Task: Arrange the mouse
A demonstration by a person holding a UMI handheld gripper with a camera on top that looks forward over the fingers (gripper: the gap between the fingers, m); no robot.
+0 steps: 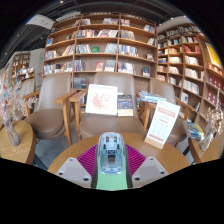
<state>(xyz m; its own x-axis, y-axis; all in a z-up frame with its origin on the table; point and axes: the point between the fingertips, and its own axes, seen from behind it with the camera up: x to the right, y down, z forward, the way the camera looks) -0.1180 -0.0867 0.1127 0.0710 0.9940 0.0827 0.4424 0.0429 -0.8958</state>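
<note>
Between the two fingers of the claw (pixel 112 172), nearest the lens, sits the mouse (pixel 111 155), grey-blue with a paler front. Both magenta pads (pixel 89 160) appear to press on its flanks, so I read the claw as clenched on it; no gap is visible on either side, though the contact is hard to confirm.

Largest first: bookshelves (pixel 100 45) fill the back wall and run round to the right. Below them stand wooden chairs (pixel 55 108) and a small stand holding a white leaflet (pixel 102 99). Nearer is the round wooden tabletop (pixel 70 150), with a white card (pixel 163 122) propped upright on its far right side.

Key relation: the mouse's long axis lies along the fingers, pointing straight ahead toward the leaflet. It seems held just above or at the tabletop's near edge; which, I cannot tell.

Judgement: any placement lies forward, onto bare wood ahead, left of the card.
</note>
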